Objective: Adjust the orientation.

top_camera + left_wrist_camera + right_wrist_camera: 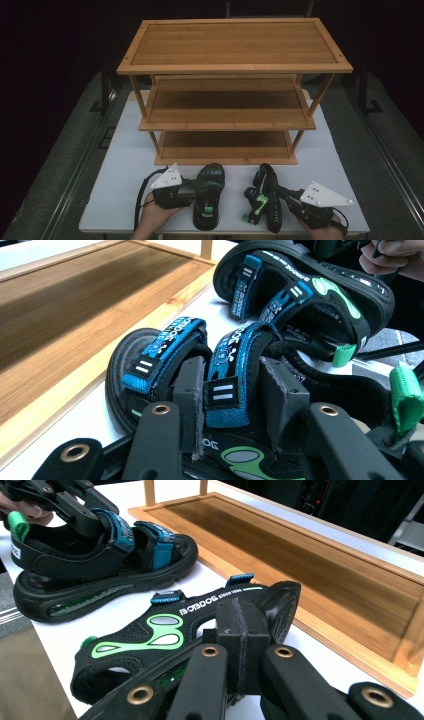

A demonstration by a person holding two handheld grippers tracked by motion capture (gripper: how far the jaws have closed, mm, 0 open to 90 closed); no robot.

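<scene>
Shelving of bamboo, a rack [227, 120], stands beyond both grippers. The left gripper [232, 390] clamps the middle strap of the left sandal [209, 195]; the right gripper [239, 647] pinches the tipped right sandal [265, 197] at its side. Lifting well probably means keeping both pinches firm and clearing the bottom shelf's lip.

High view overhead facing forward, gripper views close, low, sharing sandals [210, 196], shelf [225, 150]

My black sandals with blue straps and green accents [209, 196] sit before a honey-brown bamboo three-tier rack [233, 44] on a white tabletop [125, 165].
</scene>
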